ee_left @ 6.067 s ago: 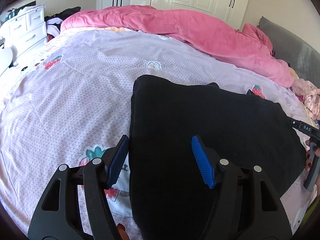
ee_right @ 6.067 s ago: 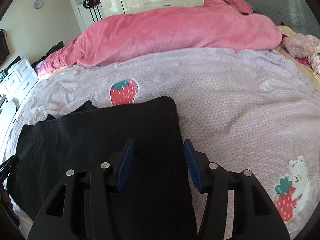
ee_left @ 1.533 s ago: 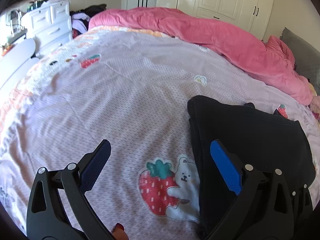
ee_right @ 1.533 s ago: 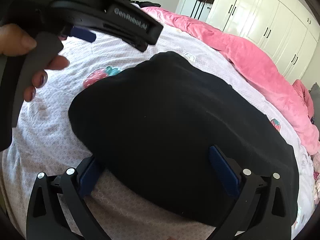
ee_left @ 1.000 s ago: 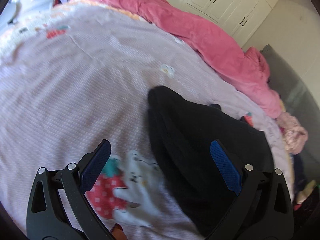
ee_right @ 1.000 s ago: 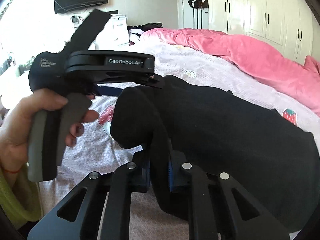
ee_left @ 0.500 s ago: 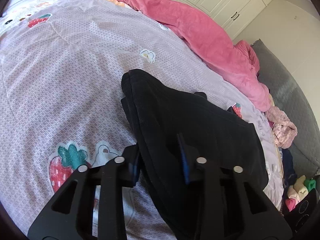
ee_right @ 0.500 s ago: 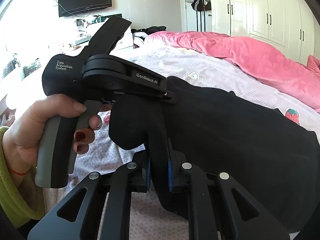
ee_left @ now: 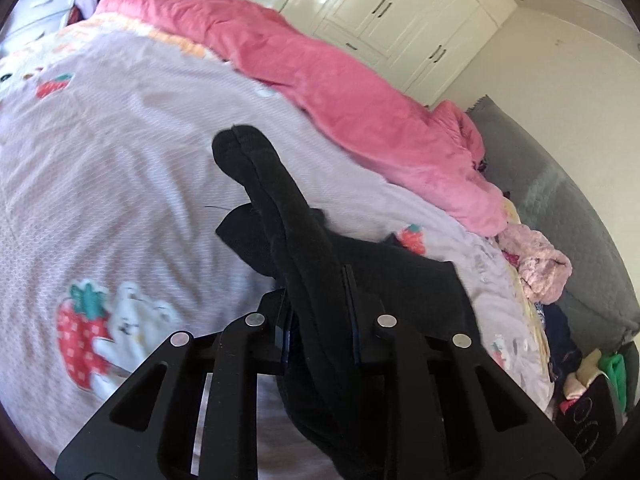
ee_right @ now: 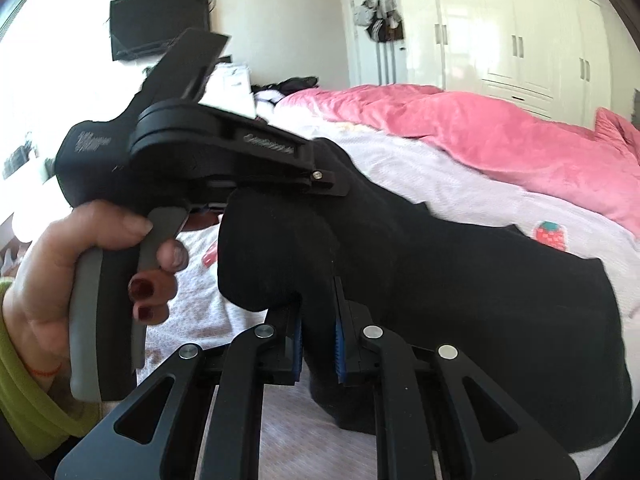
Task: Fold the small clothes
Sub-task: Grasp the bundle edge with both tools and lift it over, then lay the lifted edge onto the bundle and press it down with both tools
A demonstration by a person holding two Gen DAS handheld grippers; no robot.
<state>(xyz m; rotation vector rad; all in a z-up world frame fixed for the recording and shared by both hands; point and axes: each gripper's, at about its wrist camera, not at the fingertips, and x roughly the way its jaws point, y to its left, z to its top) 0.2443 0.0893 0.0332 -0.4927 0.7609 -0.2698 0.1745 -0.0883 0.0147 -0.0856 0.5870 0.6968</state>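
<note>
Starting at the left, the left gripper (ee_left: 318,316) has its jaws clamped on one edge of the black garment (ee_left: 400,280), which is pulled up off the bed (ee_left: 120,168) into a thick, doubled ridge running away from the camera. The rest of the cloth trails down to the lilac sheet beyond. In the right wrist view the left hand (ee_right: 100,264) squeezes that tool's trigger, and just beside it the right gripper (ee_right: 318,340) has its jaws closed on a neighbouring bunch of the same edge.

Both grips look to hold several layers at once, and that seems the main risk. If one layer slides out while the edge is carried over, the fold would likely land crooked or open up. The two tools sit very close together, so the far corners hang unsupported; they may drag on the sheet and roll under, leaving a lump inside the fold. Pulling the grippers apart unevenly could twist the ridge. The dark, soft fabric hides its own seams here, so I cannot tell whether the held edge is a hem or a previous fold line. Further right, the pink duvet (ee_right: 500,128) lies well apart and should not interfere.
</note>
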